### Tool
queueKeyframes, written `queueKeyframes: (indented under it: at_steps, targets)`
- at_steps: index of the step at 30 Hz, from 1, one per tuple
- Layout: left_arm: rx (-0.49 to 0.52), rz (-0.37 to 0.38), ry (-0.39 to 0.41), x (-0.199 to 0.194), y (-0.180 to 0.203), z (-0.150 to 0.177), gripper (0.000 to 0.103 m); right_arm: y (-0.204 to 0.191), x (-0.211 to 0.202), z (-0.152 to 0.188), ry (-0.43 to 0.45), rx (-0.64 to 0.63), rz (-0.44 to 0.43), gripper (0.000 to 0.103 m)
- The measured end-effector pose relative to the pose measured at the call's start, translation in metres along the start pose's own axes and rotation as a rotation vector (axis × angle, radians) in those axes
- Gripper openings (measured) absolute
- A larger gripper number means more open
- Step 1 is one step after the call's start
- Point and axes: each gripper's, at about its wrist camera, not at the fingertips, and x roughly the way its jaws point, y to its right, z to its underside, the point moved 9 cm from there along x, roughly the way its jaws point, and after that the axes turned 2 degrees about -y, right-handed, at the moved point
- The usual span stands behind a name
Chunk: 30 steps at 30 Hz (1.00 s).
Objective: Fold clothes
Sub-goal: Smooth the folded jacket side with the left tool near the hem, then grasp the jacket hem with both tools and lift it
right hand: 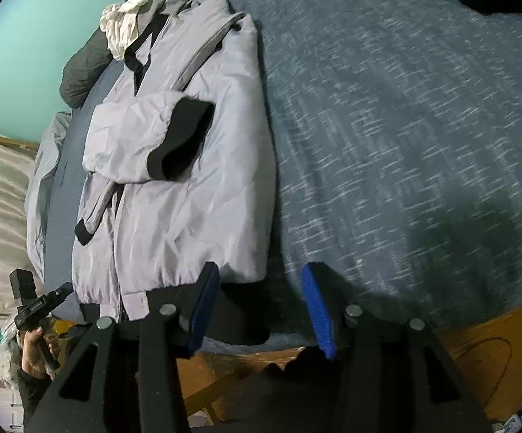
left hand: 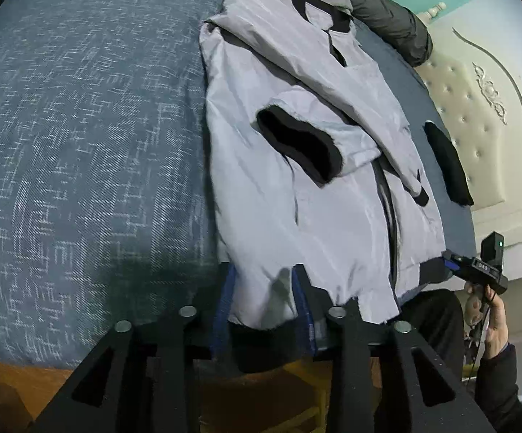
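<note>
Jacket [left hand: 297, 223], pale grey with black cuffs and a black hem band, lies flat on a bed covered by a blue woven bedspread [left hand: 80, 144]. Both sleeves are folded across its front, one black cuff [left hand: 299, 144] resting near the middle of the chest.

In the left wrist view, the bedspread fills the left side. The left gripper [left hand: 261, 306] sits at the near edge of the bed, its jaws closed over the jacket's hem, with grey cloth bunched between the blue pads. Farther right, a cream padded headboard [left hand: 477, 115] stands beyond the bed.

In the right wrist view, the right gripper [right hand: 264, 310] hovers at the jacket's near right hem corner, its jaws spread apart and holding nothing. A crumpled white cloth [right hand: 120, 32] and a dark grey garment [right hand: 84, 72] lie at the far end, near the jacket's collar.
</note>
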Motion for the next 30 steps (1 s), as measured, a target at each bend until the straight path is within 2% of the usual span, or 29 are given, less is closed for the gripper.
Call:
queueKeyframes:
  at_steps: [12,20,24,30]
  targets:
    - [-0.031,0.01,-0.046,0.012,-0.006,0.017,0.041,-0.03,0.02,0.003,-0.068,-0.06,-0.01,0.049]
    - [-0.058,0.004,-0.069,0.019,-0.017,0.02,0.041,-0.028,0.032,0.005,-0.087,-0.014,-0.052,0.049]
    - [-0.105,0.055,-0.096,0.026,-0.024,0.025,0.049,-0.031,0.034,0.004,-0.088,-0.017,-0.053,0.049]
    - [-0.115,0.078,-0.096,0.032,-0.026,0.028,0.049,-0.029,0.033,0.006,-0.089,-0.02,-0.058,0.049]
